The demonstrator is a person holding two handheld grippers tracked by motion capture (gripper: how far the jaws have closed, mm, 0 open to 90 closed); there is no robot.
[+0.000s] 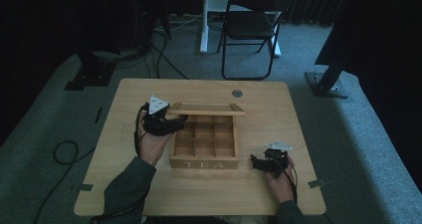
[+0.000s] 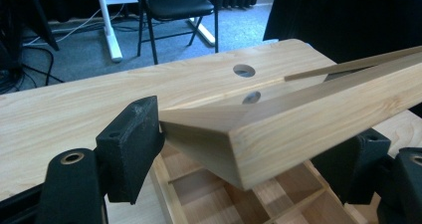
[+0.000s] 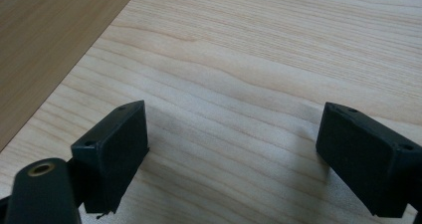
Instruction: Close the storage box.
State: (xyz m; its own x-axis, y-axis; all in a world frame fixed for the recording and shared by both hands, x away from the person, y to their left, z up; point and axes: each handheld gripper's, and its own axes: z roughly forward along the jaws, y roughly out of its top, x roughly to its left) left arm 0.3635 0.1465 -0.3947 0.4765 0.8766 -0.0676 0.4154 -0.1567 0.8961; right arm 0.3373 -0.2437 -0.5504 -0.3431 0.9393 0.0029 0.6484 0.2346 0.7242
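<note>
A wooden tea box (image 1: 204,163) with "TEA" on its front wall stands mid-table, its compartments (image 2: 209,194) empty. Its framed lid (image 1: 206,108) is raised at a slant over the back of the box. My left gripper (image 1: 176,122) is at the lid's left front corner. In the left gripper view the lid's corner (image 2: 298,124) lies between the wide-spread jaws of that gripper (image 2: 246,144), and the left pad (image 2: 130,149) just meets the corner's edge. My right gripper (image 1: 256,163) rests low by the box's front right corner, and it (image 3: 239,139) is open over bare wood.
A round hole (image 1: 237,93) pierces the tabletop behind the box. Beyond the table's far edge, a black folding chair (image 1: 251,25) stands on the carpet. Cables (image 1: 64,152) loop on the floor at the left. The box's side wall (image 3: 50,35) is close to the right gripper.
</note>
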